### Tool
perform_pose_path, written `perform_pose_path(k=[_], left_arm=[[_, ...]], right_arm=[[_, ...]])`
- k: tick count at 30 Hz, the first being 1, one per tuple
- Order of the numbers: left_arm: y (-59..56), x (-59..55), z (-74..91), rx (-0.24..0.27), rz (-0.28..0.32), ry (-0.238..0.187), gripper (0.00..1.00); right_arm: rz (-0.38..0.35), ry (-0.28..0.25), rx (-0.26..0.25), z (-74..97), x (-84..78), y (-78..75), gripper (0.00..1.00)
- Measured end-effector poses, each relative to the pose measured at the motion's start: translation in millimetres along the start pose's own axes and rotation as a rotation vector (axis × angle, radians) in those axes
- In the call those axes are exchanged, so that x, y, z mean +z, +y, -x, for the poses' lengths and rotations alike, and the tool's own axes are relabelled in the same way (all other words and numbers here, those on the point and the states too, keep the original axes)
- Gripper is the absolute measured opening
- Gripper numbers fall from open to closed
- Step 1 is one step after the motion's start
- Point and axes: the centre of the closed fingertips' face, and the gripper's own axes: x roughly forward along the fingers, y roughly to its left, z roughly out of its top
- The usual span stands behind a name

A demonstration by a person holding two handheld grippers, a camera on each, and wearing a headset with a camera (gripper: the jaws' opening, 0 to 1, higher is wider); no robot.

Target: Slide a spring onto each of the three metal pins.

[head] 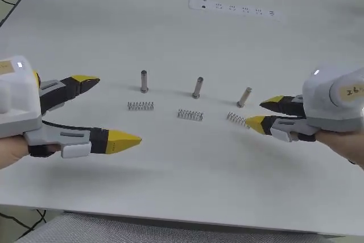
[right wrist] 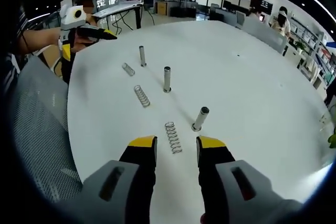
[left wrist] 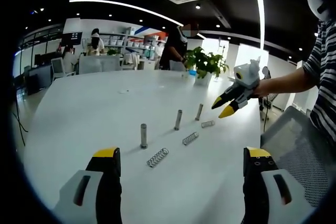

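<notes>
Nearest, at the left, the left gripper [head: 120, 109] hovers over the white surface [head: 187, 192] with its jaws spread wide and nothing between them. It points toward the row of parts from the left side.

At the right and slightly farther, the right gripper [head: 253, 113] is low over the surface, its jaws parted only a little and empty. The right spring [head: 236, 119] lies flat just ahead of its tips. In the right gripper view the near end of that spring sits in the gap between the two yellow tips, not yet pinched.

A little farther left along the same line lie the middle spring [head: 190, 115] and the left spring [head: 140, 106], each flat on the surface and well apart from the others. Just beyond each spring a pin stands on end: the right pin [head: 244, 97], the middle pin [head: 197, 87] and the left pin [head: 144, 81]. All three pins are bare.

Far across the surface lies a white power strip [head: 239, 9].

No spring is fitted yet, so this looks like the first pickup. The next move calls for closing gently on the right spring, lifting it, lining its open end up over the top of the right pin and sliding it down.
</notes>
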Motion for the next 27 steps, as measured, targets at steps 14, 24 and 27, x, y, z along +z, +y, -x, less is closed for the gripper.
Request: perform_pose_path(k=[14,24,27], left_arm=[[1.4,-1.9,4.8,0.008,0.005,0.006,0.96],[2.4,-2.6,4.5,0.009,0.006,0.008,0.96],[2.7,-3.3,4.5,0.010,0.008,0.008,0.96]], right_arm=[[0.123,0.162,0.112,-23.7,-9.4,6.2,0.24],[0.144,0.252,0.148,-35.1,-19.3,3.0,0.19],[0.163,0.283,0.161,-35.7,-24.1,4.1,0.18]])
